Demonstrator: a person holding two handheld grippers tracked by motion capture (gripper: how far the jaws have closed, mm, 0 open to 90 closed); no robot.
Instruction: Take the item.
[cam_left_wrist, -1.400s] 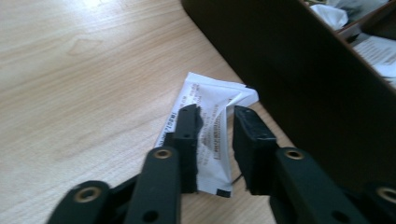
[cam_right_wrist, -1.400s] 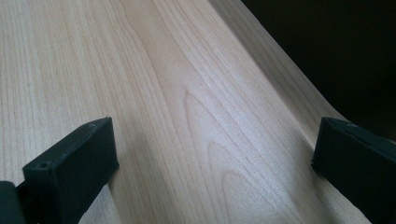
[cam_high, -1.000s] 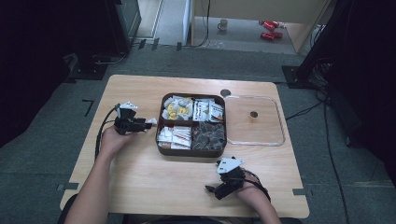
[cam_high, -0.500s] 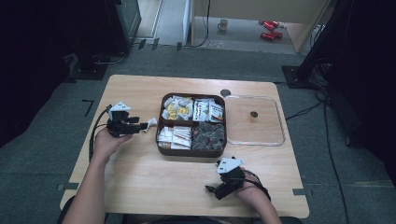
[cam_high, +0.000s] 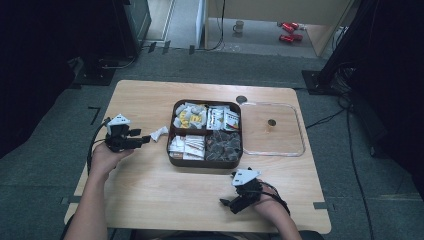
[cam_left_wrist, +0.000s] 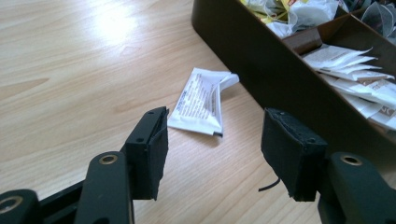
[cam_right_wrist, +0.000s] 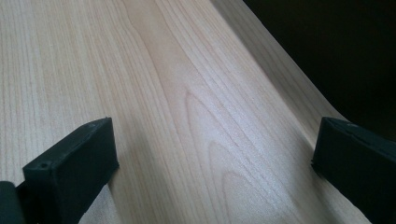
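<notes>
While I watched the high view from my station, the left gripper (cam_high: 142, 140) had backed away from the brown box (cam_high: 172, 131) toward the left edge of the tabletop (cam_high: 150, 185), and the small white sachet (cam_high: 159, 133) that had sat at its tips a second before now lay free on the wood, just beside the box's left wall. Through the left gripper view I saw its fingers (cam_left_wrist: 148, 151) spread wide with nothing between them, and the sachet (cam_left_wrist: 201, 102) rested flat ahead of them, slightly creased, one corner up against the dark wall of the box (cam_left_wrist: 261, 60). I judged that the packet had been let go on the tabletop and not in a compartment, so the sorting step was not finished; I could not tell whether it was meant to stay out. Further right, the four compartments were full of packets, and the clear lid (cam_high: 272, 130) lay beside the box. At the near edge the right gripper (cam_high: 226, 203) had not moved, its fingers (cam_right_wrist: 74, 163) held apart over bare wood.
</notes>
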